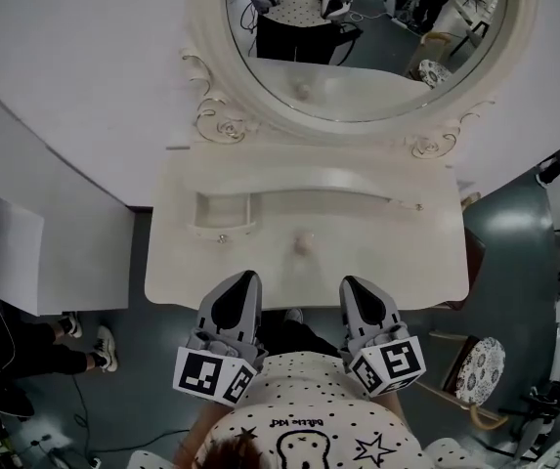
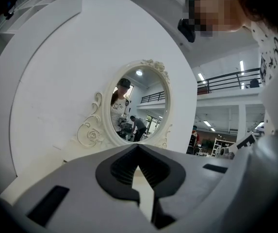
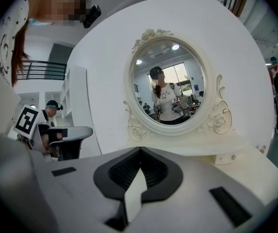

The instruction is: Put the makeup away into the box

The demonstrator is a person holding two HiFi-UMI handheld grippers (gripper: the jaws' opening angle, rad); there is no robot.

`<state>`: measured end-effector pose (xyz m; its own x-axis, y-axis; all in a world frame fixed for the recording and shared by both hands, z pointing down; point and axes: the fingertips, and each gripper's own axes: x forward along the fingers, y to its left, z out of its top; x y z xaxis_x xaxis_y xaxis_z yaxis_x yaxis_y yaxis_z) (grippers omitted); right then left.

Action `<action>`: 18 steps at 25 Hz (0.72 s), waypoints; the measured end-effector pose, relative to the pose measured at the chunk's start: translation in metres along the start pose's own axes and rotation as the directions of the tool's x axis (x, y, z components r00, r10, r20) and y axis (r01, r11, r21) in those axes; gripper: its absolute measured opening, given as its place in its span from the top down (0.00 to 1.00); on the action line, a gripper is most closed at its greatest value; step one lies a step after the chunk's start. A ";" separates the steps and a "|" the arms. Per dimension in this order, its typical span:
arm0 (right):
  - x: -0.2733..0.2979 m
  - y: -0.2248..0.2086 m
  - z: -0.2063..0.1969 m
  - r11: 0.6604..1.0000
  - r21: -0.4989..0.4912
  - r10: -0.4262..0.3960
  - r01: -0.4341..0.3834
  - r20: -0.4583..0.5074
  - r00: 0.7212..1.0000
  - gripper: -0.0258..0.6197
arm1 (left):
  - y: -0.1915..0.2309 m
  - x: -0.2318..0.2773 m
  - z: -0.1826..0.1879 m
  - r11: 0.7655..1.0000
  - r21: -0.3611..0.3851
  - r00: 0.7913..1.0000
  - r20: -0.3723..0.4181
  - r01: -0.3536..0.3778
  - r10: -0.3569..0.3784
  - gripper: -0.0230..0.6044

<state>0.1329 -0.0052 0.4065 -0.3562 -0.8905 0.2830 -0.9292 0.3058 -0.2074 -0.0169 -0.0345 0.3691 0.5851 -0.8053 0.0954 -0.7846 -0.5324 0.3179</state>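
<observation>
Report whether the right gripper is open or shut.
Shut. In the right gripper view, the right gripper has its jaw tips meeting, with nothing held between them.

The top edge cuts off the mirror (image 1: 358,57); a small object (image 1: 302,243) on the dressing table (image 1: 407,252) is unidentifiable.

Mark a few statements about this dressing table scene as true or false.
1. The left gripper and the right gripper both have their fingers shut on nothing. True.
2. The mirror is rectangular. False: it is oval.
3. The small left drawer on the dressing table is pulled out. True.
4. The person's top is plain black. False: it is white with dark dots.
</observation>
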 end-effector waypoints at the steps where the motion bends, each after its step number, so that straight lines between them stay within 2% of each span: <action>1: 0.005 0.002 0.003 1.000 0.004 -0.013 0.013 0.008 1.000 0.95 | 0.006 0.002 0.003 1.000 0.001 1.000 -0.002 0.008 -0.008 0.97; 8: 0.039 0.028 0.017 0.998 0.016 -0.066 0.065 0.026 0.997 0.95 | 0.039 0.014 0.025 0.995 0.027 0.995 -0.030 0.094 -0.093 0.97; 18: 0.061 0.034 0.021 0.990 0.028 -0.142 0.141 0.033 0.989 0.95 | 0.065 0.026 0.031 0.989 0.020 0.988 -0.052 0.149 -0.147 0.97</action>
<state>0.0821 -0.0565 0.3970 -0.2168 -0.9357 0.2783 -0.9671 0.1671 -0.1917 -0.0592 -0.0980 0.3624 0.7043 -0.7033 0.0966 -0.6928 -0.6514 0.3094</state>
